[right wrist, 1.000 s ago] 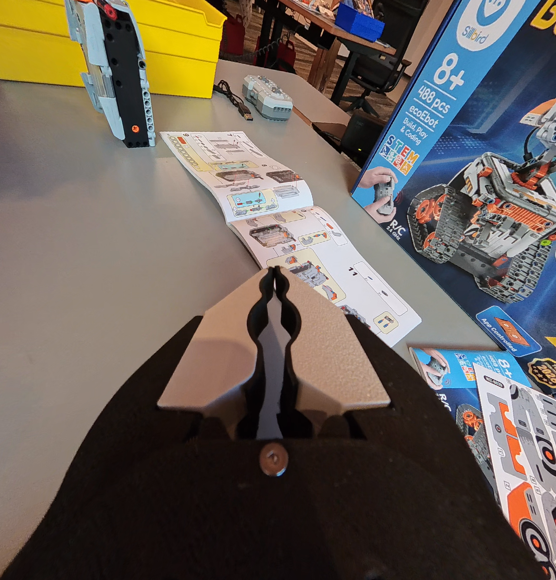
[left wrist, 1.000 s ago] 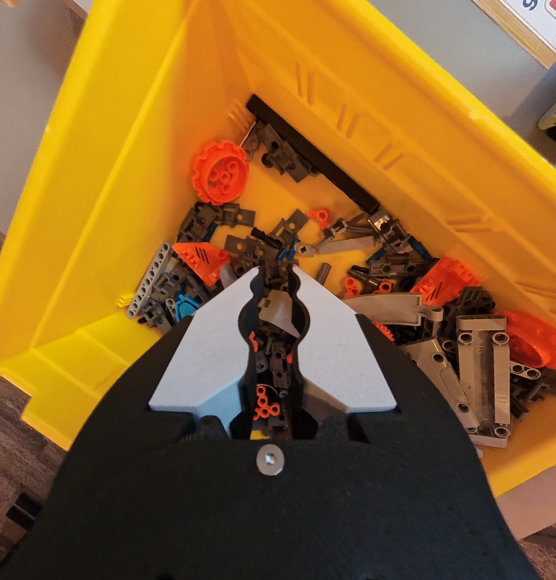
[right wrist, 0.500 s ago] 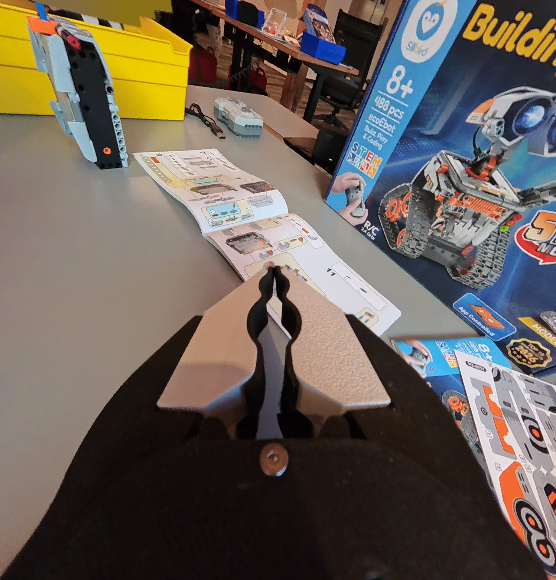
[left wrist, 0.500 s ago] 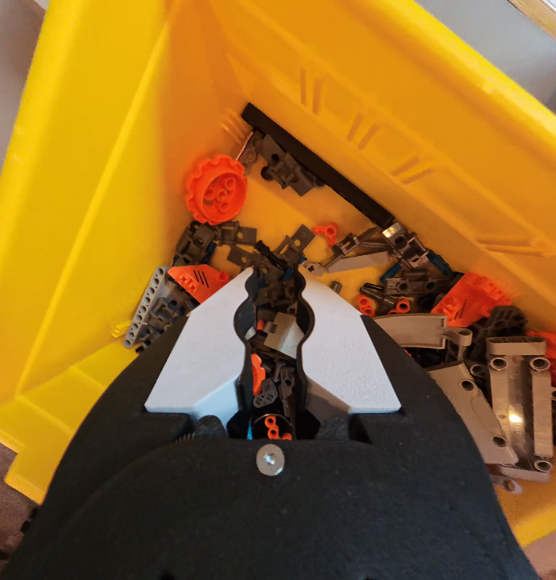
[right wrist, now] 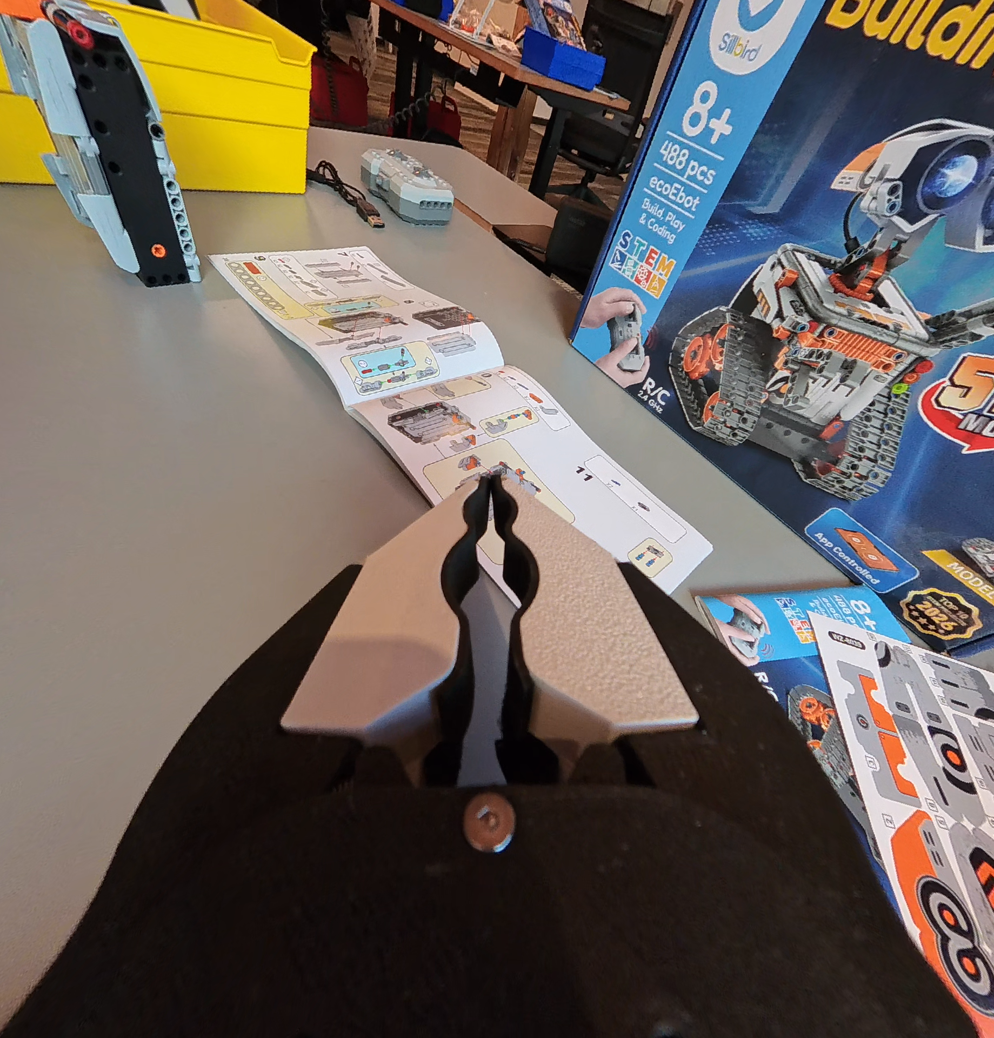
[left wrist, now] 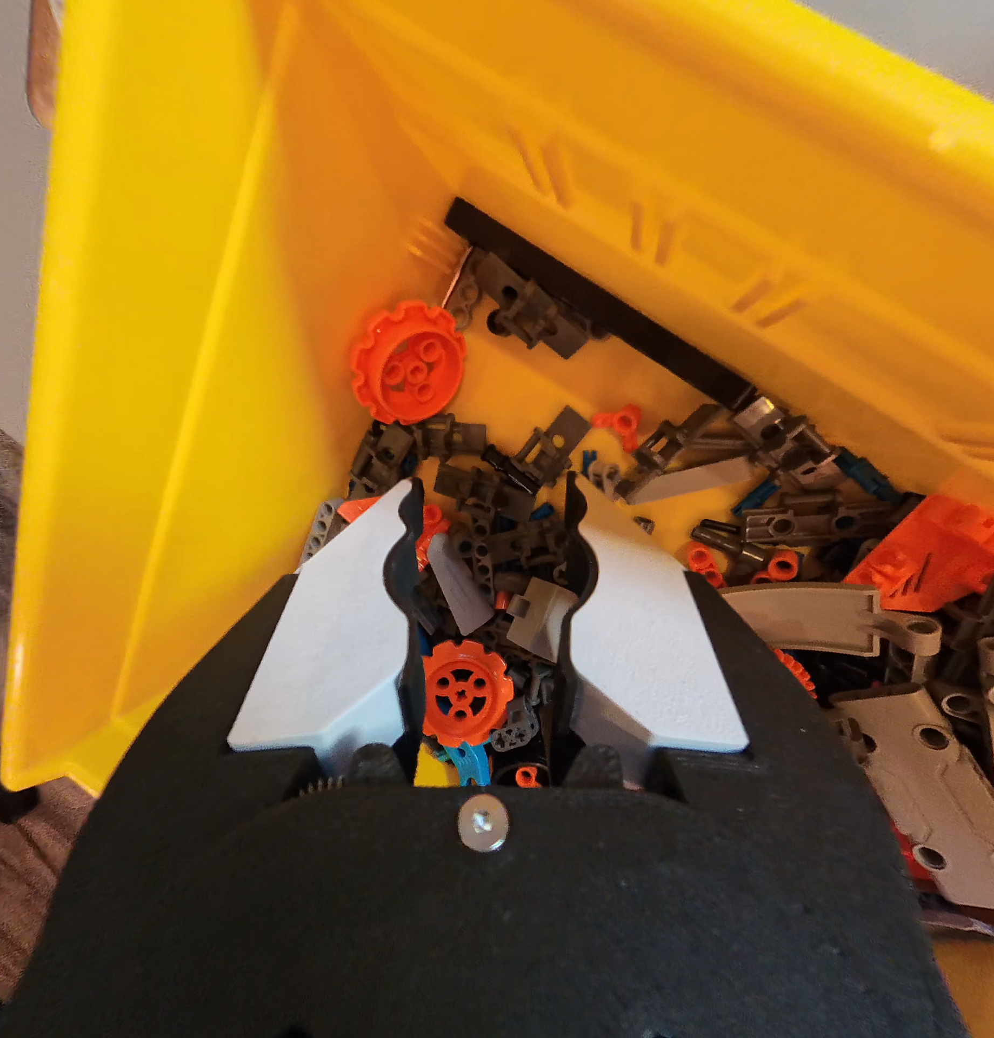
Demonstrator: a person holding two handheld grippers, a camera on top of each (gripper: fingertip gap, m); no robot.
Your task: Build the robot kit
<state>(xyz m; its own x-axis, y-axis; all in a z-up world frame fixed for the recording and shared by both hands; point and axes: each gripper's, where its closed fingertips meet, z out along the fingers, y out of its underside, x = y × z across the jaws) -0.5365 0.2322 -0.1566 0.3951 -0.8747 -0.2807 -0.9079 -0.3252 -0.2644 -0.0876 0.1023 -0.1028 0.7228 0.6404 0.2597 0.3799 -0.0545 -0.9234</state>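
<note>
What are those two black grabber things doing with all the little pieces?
A person is holding two grippers. The left gripper is open, reaching down into a yellow bin full of grey, black and orange building pieces, with a small orange gear showing between its fingers. It grips nothing. The right gripper is shut and empty, hanging over the grey table, its tips above an open instruction booklet. A big blue toy box stands beside it.

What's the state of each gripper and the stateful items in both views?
left gripper: open, over loose parts in yellow bin
right gripper: shut, empty, above the table
instruction booklet: open, flat
toy box: upright
black-and-grey assembly: standing, leaning
USB cable: unplugged
</note>
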